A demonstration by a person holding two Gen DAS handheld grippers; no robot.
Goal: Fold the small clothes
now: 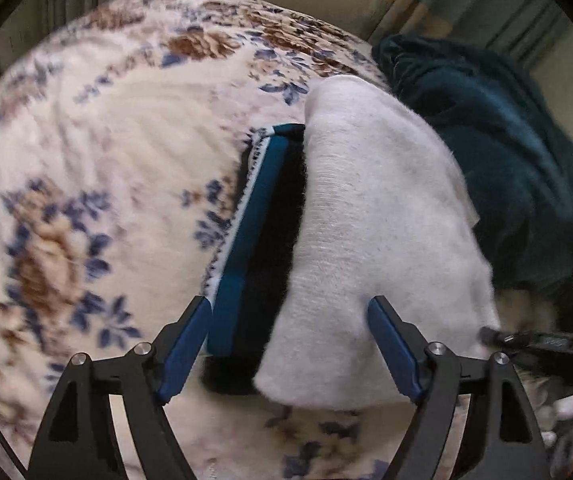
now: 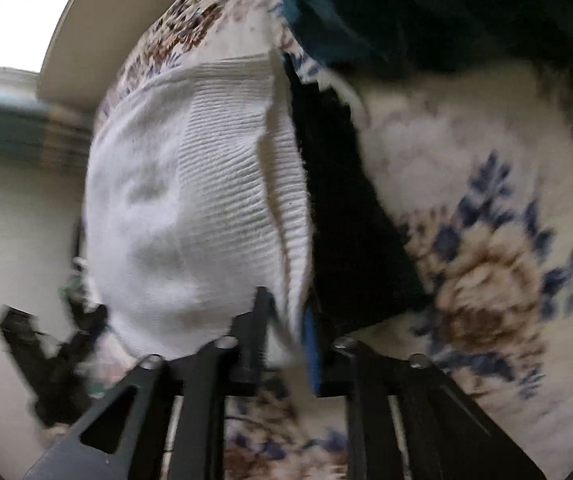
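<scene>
A small white knit garment (image 1: 370, 216) lies on a floral blanket (image 1: 98, 128), draped over a black garment with a blue band (image 1: 254, 216). My left gripper (image 1: 290, 344) is open, its blue-padded fingers (image 1: 186, 344) standing on either side of the near ends of both garments. In the right wrist view the white knit garment (image 2: 174, 200) hangs lifted, with the black garment (image 2: 342, 216) beside it. My right gripper (image 2: 286, 332) is shut on the white garment's ribbed edge. The frames are blurred by motion.
A dark teal blanket (image 1: 506, 140) is bunched at the far right of the bed. Curtains (image 1: 446, 4) and a pale wall stand behind. The right gripper's body (image 1: 538, 340) shows at the right edge of the left wrist view.
</scene>
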